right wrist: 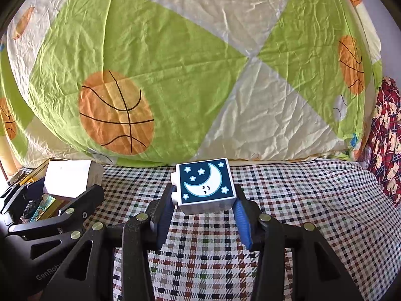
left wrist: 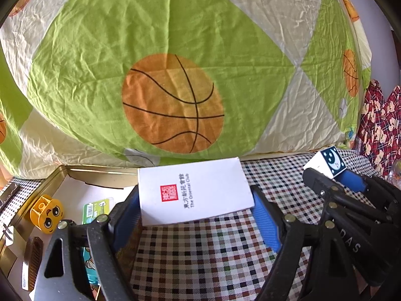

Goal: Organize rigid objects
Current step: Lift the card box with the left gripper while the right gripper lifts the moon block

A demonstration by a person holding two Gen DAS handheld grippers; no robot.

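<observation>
My left tongs (left wrist: 195, 215) are clamped on a white box (left wrist: 195, 190) with a red seal; its sides sit between my blue pads (left wrist: 267, 223), lifted clear of the checked cloth (left wrist: 200, 255). In the left wrist view, from 7 to 9 o'clock, lies an open gold tin (left wrist: 100, 173), its rim running just behind and to the left of the box. Inside it I see a yellow face block (left wrist: 47, 213), a green packet (left wrist: 96, 208) and a brown comb (left wrist: 33, 258); the white floor at its far side is bare.

My right tongs (right wrist: 204, 210) are clamped on a moon block (right wrist: 206, 184), picture side up, studs toward 9 o'clock, also held off the cloth. In its own view the cloth from 3 to 5 o'clock lies open. A big basketball pillow (right wrist: 175, 62) walls off everything from 10 to 2 o'clock, its lower edge meeting the cloth just behind both held things. At 3 o'clock a red bear-print fabric (right wrist: 388, 138) closes the side.
</observation>
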